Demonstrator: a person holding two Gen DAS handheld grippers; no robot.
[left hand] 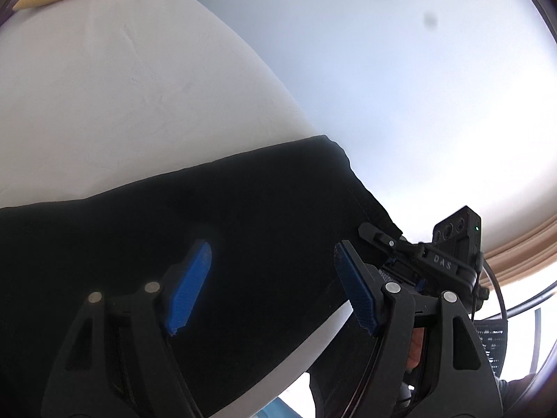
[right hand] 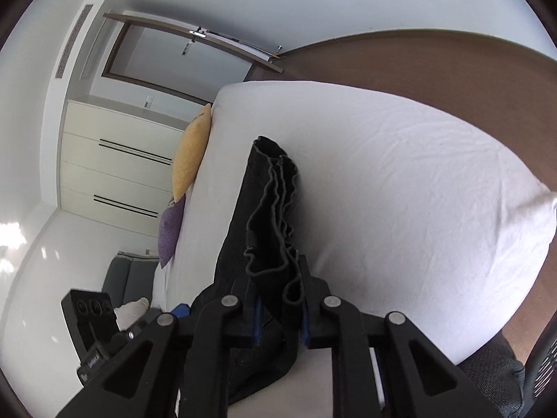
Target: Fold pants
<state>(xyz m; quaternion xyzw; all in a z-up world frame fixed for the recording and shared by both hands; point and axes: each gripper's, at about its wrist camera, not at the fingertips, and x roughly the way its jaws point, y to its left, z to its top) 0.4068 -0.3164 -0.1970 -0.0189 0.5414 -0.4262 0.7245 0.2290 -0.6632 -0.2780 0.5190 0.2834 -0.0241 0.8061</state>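
Observation:
Black pants lie across the white bed. In the left wrist view my left gripper is open just above the cloth, its blue pads apart and empty. The right gripper's body shows at the pants' end in that view. In the right wrist view the pants run away from the camera as a bunched, layered strip with wavy edges. My right gripper is shut on the near end of the pants, the cloth pinched between its blue pads.
The white bed fills both views. A yellow pillow and a purple pillow lie at the bed's head. A white dresser and a door stand beyond. A dark chair is at the lower right.

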